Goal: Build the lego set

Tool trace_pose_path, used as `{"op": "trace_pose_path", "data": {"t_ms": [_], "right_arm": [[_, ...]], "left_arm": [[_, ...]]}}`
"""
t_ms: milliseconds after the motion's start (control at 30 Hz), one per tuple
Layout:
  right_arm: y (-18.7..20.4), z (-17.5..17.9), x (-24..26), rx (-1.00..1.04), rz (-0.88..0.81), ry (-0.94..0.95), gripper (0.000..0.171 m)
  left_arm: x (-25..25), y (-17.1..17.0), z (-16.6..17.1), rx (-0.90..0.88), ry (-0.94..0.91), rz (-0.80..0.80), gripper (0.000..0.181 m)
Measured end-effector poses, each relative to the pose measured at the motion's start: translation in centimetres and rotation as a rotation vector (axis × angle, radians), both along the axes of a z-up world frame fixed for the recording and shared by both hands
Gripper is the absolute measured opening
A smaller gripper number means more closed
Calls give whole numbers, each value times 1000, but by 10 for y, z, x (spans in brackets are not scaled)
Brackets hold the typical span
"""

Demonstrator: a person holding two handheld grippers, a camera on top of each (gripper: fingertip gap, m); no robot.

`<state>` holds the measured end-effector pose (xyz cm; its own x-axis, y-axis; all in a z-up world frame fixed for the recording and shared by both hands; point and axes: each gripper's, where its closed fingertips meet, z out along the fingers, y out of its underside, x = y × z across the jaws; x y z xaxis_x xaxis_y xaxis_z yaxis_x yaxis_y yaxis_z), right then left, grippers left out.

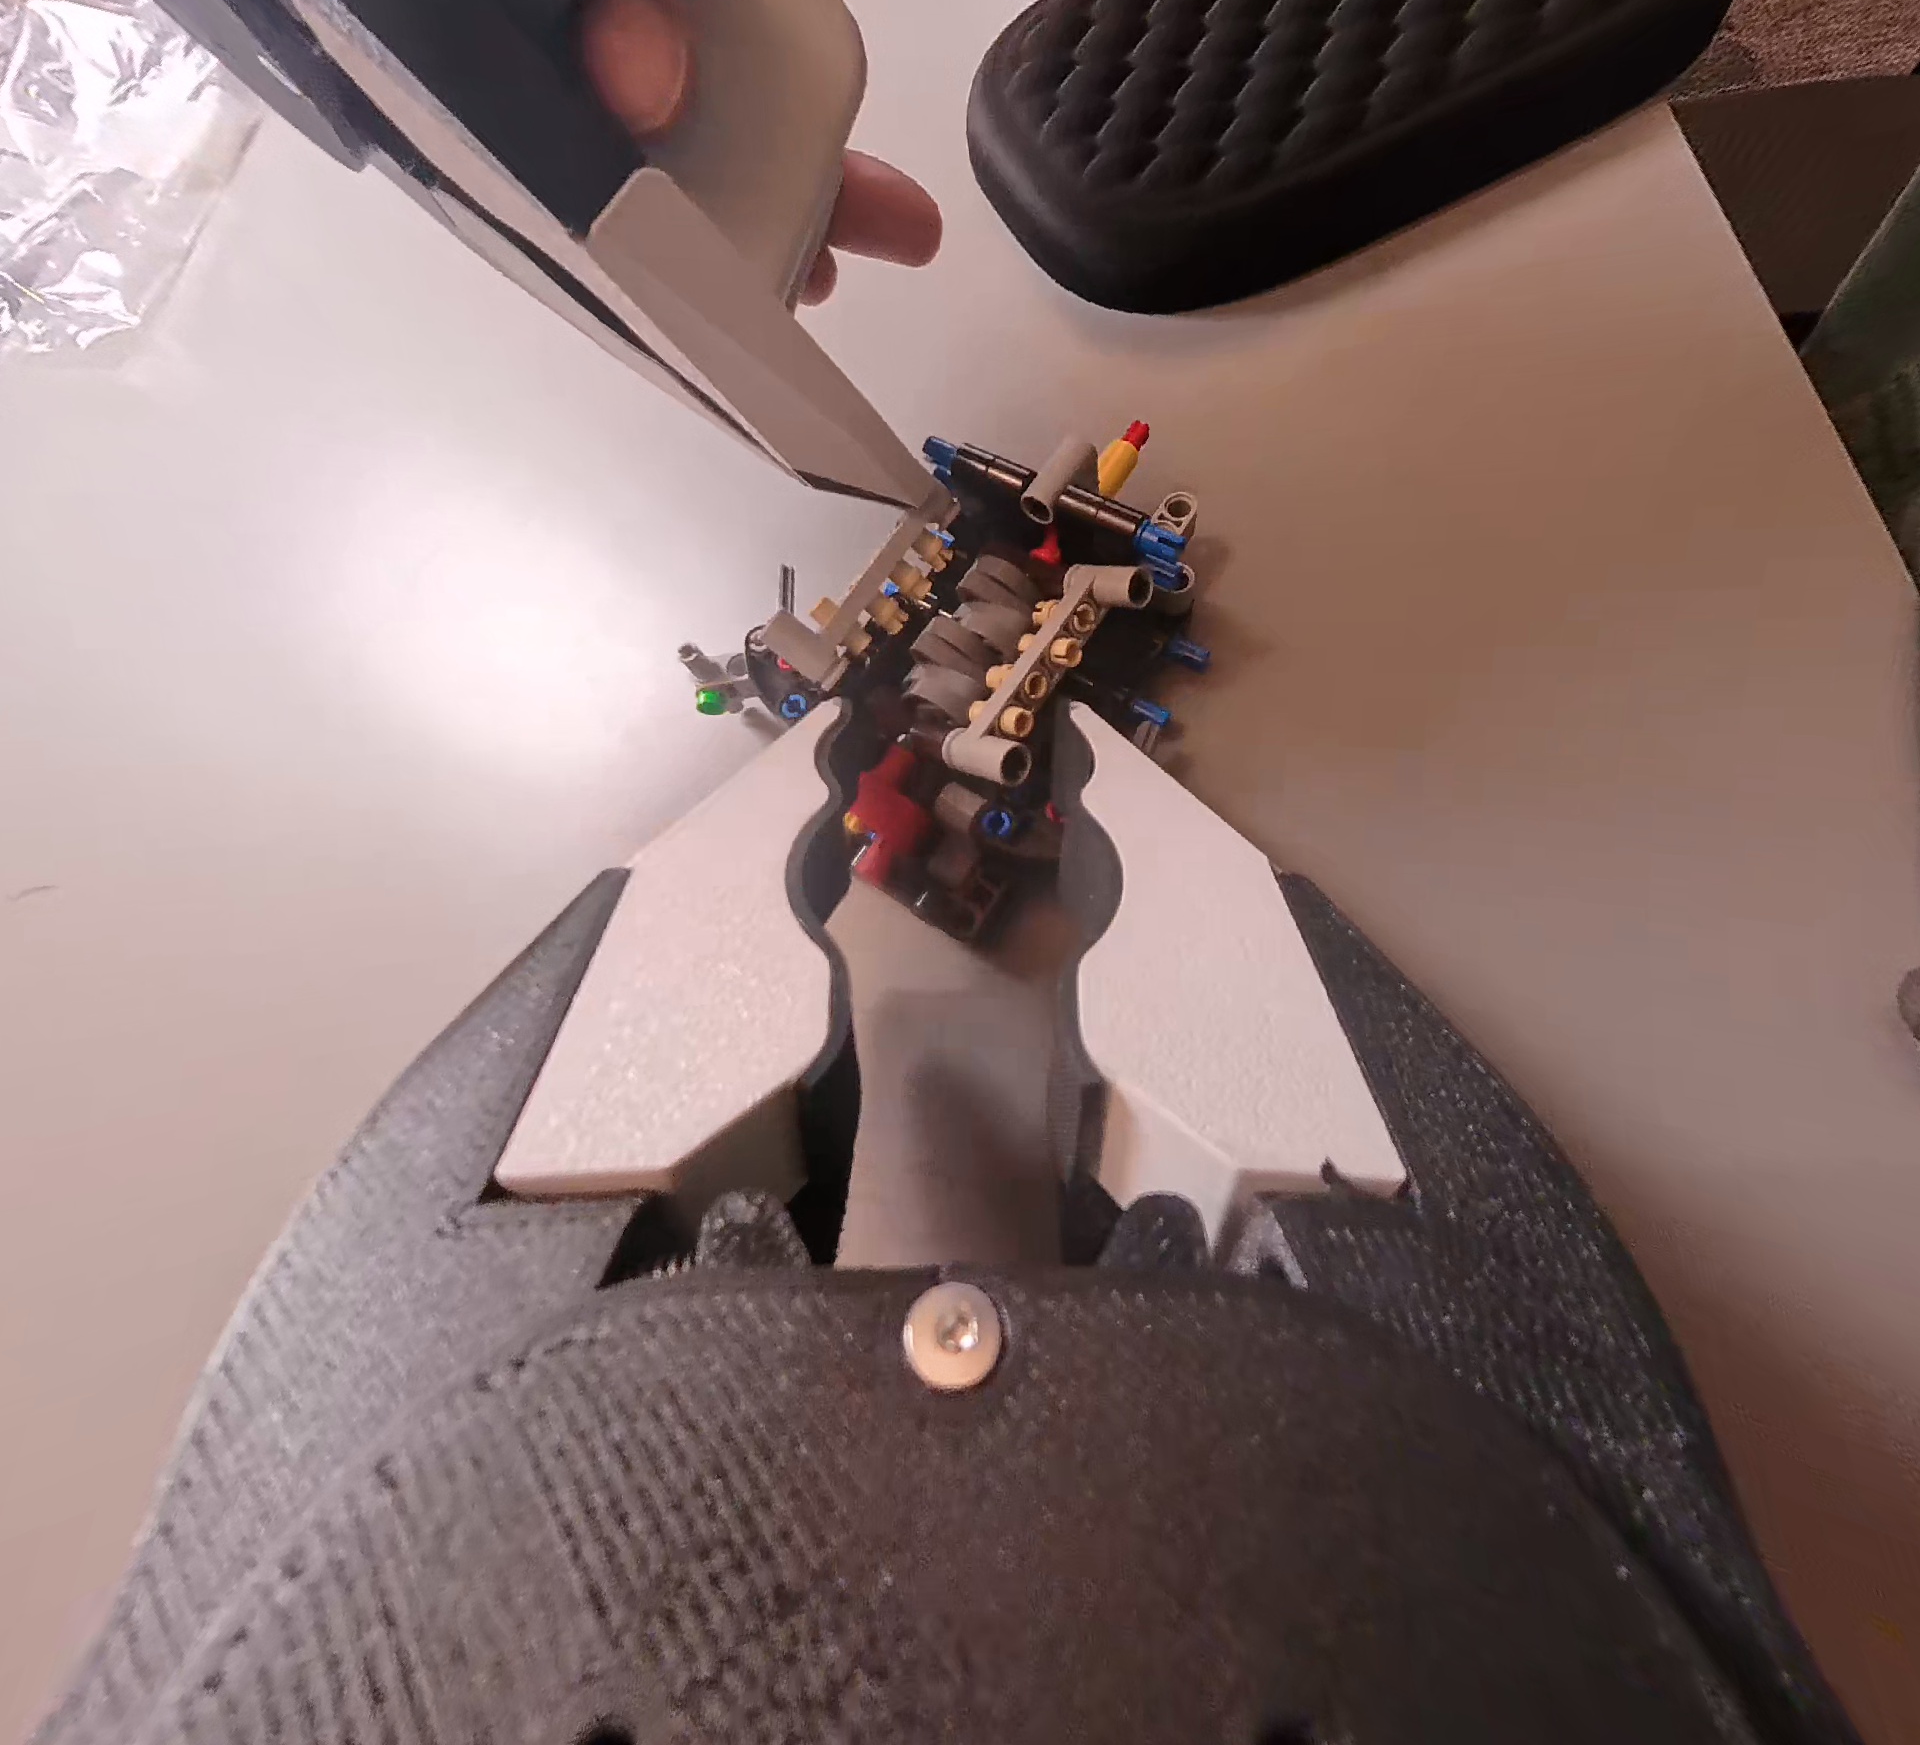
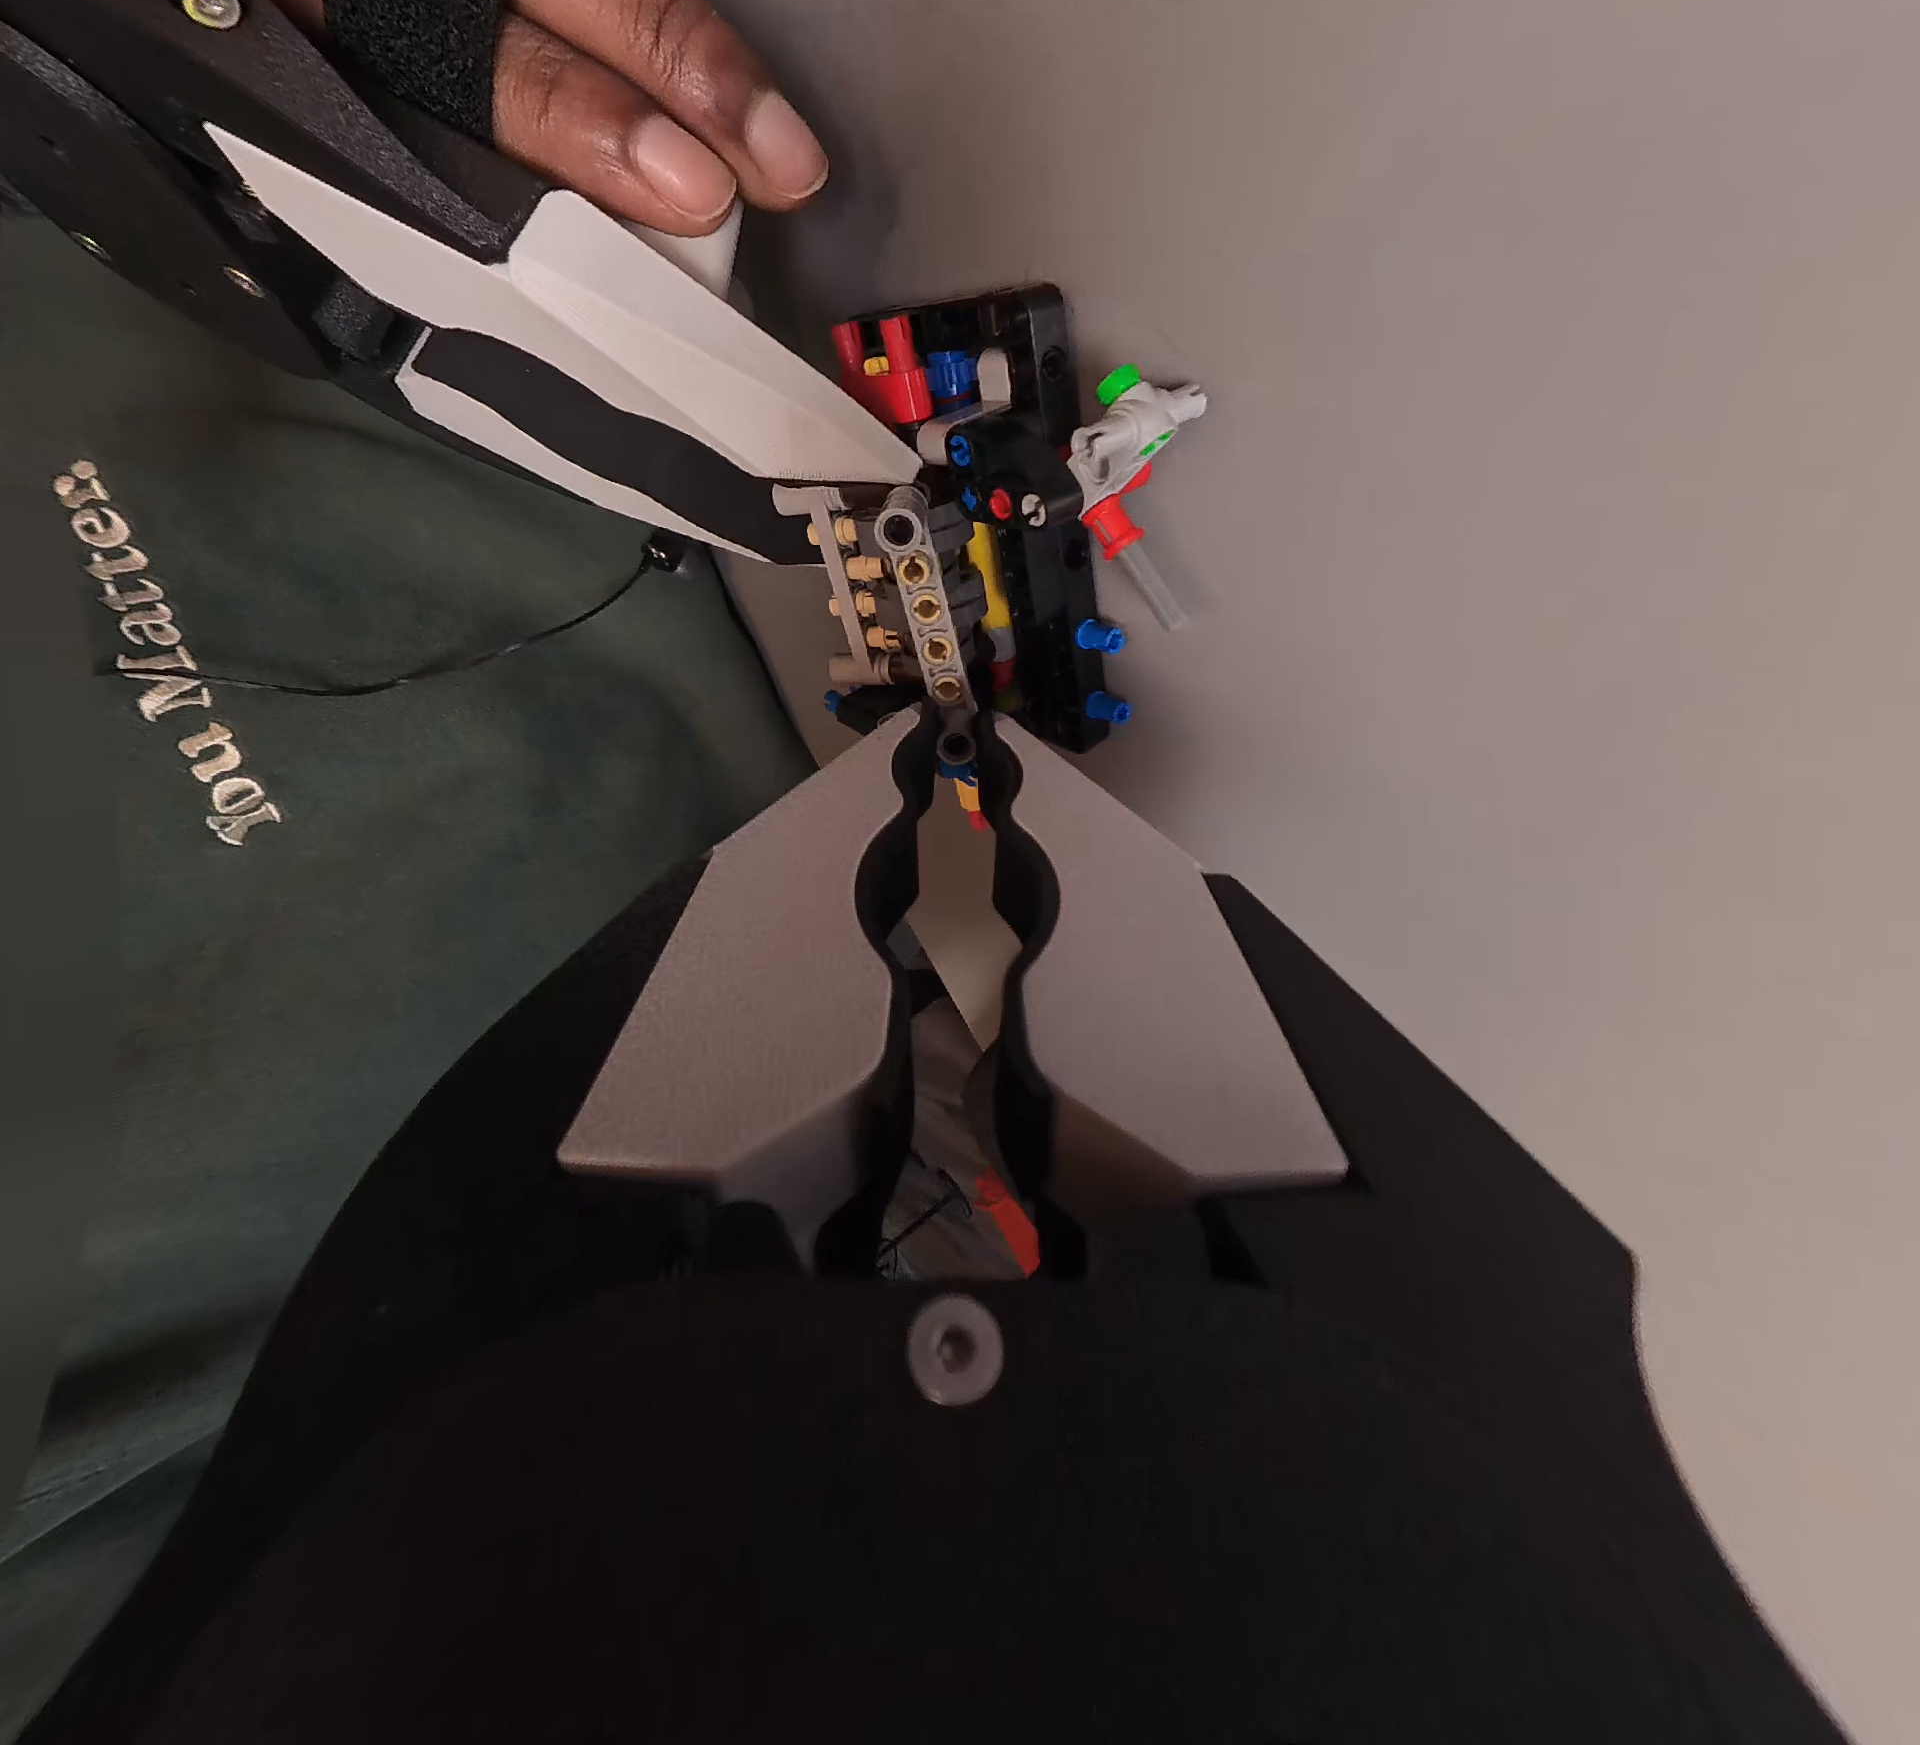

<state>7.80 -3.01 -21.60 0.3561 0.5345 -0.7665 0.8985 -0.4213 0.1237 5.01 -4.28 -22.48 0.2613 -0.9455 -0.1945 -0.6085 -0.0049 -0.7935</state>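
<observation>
Warm indoor light glares softly off the table (image 1: 343, 615); wide-angle bending warps the edges, and nearest parts blur.

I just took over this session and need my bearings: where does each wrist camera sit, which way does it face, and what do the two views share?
Left wrist view: rides the left gripper, looking down its fingers at the lego model on the white table; the right gripper and a hand's fingers show top left.
Right wrist view: rides the right gripper, facing the lego model from its opposite end; the left gripper, a hand and a green shirt show.
Shared: the model, both grippers.
</observation>
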Motion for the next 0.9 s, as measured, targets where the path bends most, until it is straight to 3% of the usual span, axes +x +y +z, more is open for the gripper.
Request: {"op": "trace_pose_path", "data": {"t_ms": [900], "right_arm": [[-6, 0, 3, -123, -184, 75, 5]], "left_arm": [[1, -4, -1, -8, -3, 22, 30]]}}
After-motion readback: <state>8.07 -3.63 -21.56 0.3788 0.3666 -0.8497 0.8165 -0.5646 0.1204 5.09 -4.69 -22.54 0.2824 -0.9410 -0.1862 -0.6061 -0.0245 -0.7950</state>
